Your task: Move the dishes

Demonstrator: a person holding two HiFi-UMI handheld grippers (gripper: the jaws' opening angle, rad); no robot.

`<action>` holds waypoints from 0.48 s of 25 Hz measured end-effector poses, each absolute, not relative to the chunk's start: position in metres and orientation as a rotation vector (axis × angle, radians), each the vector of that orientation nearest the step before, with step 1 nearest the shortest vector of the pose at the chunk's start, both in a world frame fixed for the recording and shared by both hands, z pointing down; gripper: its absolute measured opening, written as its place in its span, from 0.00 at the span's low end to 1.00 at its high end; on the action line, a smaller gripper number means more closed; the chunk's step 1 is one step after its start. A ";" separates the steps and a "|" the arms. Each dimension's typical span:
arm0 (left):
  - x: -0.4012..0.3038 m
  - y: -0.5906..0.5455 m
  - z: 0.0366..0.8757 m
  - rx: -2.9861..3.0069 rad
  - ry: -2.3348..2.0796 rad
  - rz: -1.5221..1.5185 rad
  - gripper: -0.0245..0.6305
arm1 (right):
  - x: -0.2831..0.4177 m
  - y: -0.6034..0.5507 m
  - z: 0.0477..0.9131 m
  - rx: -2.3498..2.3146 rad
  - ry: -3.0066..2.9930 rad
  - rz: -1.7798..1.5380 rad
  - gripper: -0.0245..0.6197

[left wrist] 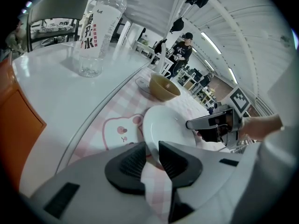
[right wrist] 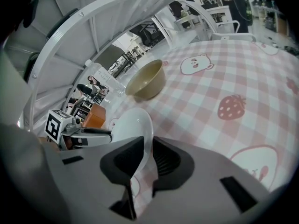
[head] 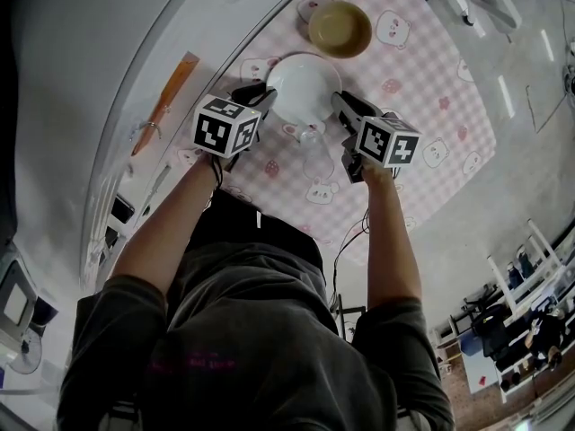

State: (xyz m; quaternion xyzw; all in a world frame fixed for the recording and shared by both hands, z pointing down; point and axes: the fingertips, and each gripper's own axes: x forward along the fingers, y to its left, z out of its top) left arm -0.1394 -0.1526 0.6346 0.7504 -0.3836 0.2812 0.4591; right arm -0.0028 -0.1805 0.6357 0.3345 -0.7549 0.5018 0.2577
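Observation:
A white dish (head: 304, 86) hangs tilted just above the pink checked tablecloth (head: 431, 88), held from both sides. My left gripper (head: 267, 97) grips its left rim; in the left gripper view the dish (left wrist: 170, 125) has its edge pinched between the dark pads of that gripper (left wrist: 152, 154). My right gripper (head: 342, 104) grips the opposite rim; in the right gripper view the dish (right wrist: 133, 122) has its thin edge caught between the jaws of that gripper (right wrist: 148, 149). A tan bowl (head: 340, 28) stands on a small saucer just beyond.
The tan bowl (left wrist: 164, 87) (right wrist: 145, 80) is close behind the dish. A clear water bottle (left wrist: 96, 31) stands on the bare white tabletop to the left, beside an orange object (head: 171, 92). People stand among tables in the background (left wrist: 180, 52).

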 end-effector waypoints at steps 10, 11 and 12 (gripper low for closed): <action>-0.140 -0.154 0.634 1.825 -0.958 0.657 0.15 | -0.004 -0.181 0.636 0.914 -2.054 1.408 0.13; -0.140 -0.154 0.632 1.827 -0.963 0.654 0.15 | -0.004 -0.181 0.636 0.914 -2.056 1.411 0.12; -0.140 -0.154 0.630 1.829 -0.968 0.650 0.14 | -0.004 -0.181 0.634 0.916 -2.058 1.414 0.12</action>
